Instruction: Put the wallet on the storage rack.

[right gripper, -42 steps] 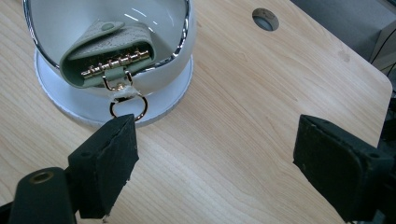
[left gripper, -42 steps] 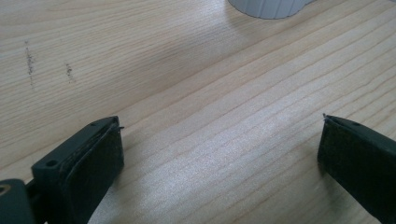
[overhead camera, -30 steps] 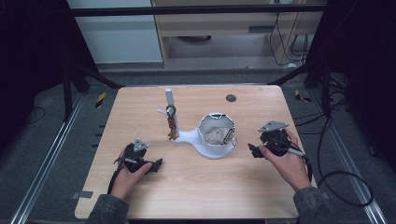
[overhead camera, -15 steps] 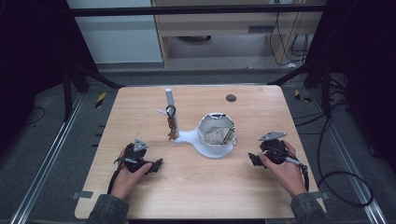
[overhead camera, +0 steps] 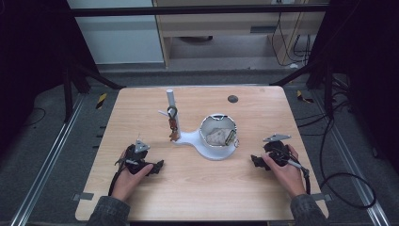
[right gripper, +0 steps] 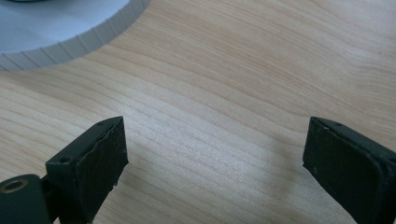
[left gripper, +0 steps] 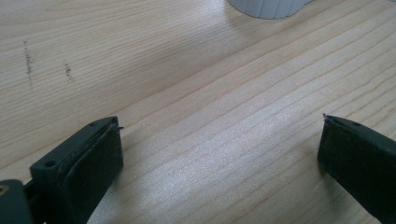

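A white stand [overhead camera: 188,137] sits mid-table, with an upright post [overhead camera: 170,100] and a round cup [overhead camera: 217,136] that holds crumpled pale material. A small brown and dark trinket [overhead camera: 173,123] hangs from a hook on the post. My left gripper [overhead camera: 157,166] rests low on the wood at the front left, open and empty, its jaws [left gripper: 219,126] wide apart over bare wood. My right gripper [overhead camera: 254,161] lies at the front right and points toward the cup. Its jaws [right gripper: 215,123] have just been opening and stand wide with nothing between them.
A small dark round disc [overhead camera: 232,99] lies near the table's far edge. The stand's ribbed white rim [right gripper: 70,44] shows at the top left of the right gripper view, and a white edge [left gripper: 266,7] shows at the top of the left gripper view. Dark frame rails flank the wooden table [overhead camera: 202,188].
My right hand has sunk and come toward the front edge, settling beside the cup. The left hand has kept still.
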Available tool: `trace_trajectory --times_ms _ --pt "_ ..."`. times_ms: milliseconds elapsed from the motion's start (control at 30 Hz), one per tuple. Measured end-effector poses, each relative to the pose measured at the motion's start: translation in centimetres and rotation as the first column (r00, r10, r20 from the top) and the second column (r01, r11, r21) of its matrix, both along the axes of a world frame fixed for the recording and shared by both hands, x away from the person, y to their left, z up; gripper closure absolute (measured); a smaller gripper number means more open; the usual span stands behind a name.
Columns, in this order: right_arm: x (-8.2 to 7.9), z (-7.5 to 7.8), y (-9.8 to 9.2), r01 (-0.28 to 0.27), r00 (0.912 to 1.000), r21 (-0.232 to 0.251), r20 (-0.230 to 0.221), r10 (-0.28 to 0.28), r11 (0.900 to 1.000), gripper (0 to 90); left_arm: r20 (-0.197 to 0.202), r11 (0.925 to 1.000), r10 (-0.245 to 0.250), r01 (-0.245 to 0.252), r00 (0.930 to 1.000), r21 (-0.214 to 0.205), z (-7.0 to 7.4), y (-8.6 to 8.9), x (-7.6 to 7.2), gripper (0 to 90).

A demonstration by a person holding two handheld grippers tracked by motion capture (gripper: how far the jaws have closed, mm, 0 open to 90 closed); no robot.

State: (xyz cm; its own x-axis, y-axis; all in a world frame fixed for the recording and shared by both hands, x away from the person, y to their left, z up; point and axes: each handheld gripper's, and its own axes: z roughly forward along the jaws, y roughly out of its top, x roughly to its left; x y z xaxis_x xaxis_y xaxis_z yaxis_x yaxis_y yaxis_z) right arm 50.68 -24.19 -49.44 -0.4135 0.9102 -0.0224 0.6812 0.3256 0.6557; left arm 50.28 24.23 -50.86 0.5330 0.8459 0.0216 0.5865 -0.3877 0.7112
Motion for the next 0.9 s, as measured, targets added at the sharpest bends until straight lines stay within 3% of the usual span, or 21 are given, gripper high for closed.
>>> trace_trajectory --times_ms 400,633,900 --pt "-0.2 -1.1 -0.5 0.022 0.9995 0.031 0.021 -0.023 0.9993 6.7 0.0 1.0 0.0 0.0 1.0 0.0 0.0 0.0 0.0 0.0" --pt "-0.5 -1.8 -0.4 0.037 0.9958 0.058 0.082 -0.042 0.9976 3.2 0.0 1.0 0.0 0.0 1.0 -0.001 0.0 0.0 0.0 0.0" --pt "-0.4 -1.8 -0.3 0.057 0.9952 0.056 0.076 -0.061 0.9968 0.4 -0.001 1.0 -0.002 0.002 1.0 -0.001 0.0 -0.1 0.1 0.0"
